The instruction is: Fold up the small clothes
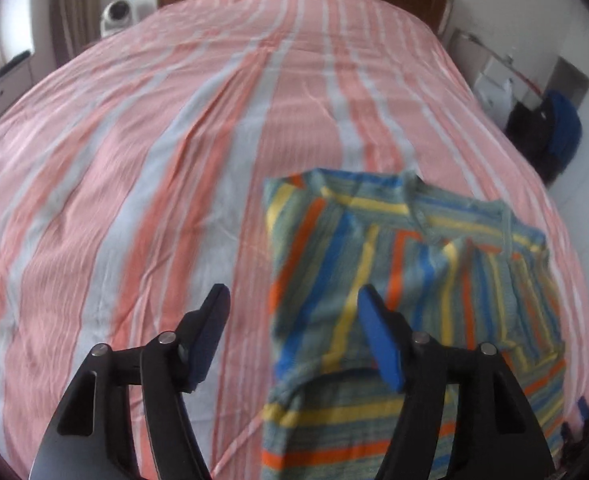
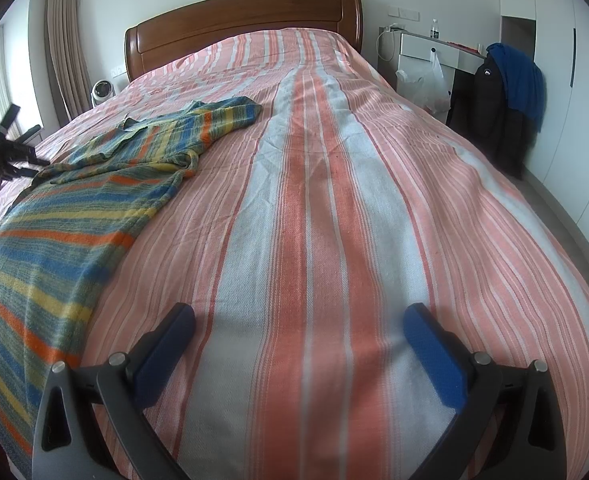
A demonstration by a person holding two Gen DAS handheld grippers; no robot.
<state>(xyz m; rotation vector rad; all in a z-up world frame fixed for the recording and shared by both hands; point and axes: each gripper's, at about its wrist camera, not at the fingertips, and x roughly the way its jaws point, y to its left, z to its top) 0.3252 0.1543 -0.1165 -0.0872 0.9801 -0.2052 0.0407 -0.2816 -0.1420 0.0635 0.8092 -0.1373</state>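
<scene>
A small striped shirt (image 1: 406, 280) in blue, yellow, orange and green lies on the bed, its sleeves folded inward and its hem hanging over the near edge. My left gripper (image 1: 294, 300) is open and empty, hovering above the shirt's left edge. In the right wrist view the shirt (image 2: 94, 184) lies at the left. My right gripper (image 2: 298, 316) is open and empty, low over bare bedspread to the right of the shirt. The left gripper (image 2: 30, 160) shows at the far left edge, held in a hand.
The bed has a pink and white striped spread (image 2: 326, 184) and a wooden headboard (image 2: 246, 20). A small white fan (image 2: 102, 90) stands left of the bed. A nightstand (image 2: 426, 50) and a chair with dark and blue jackets (image 2: 502, 92) stand to the right.
</scene>
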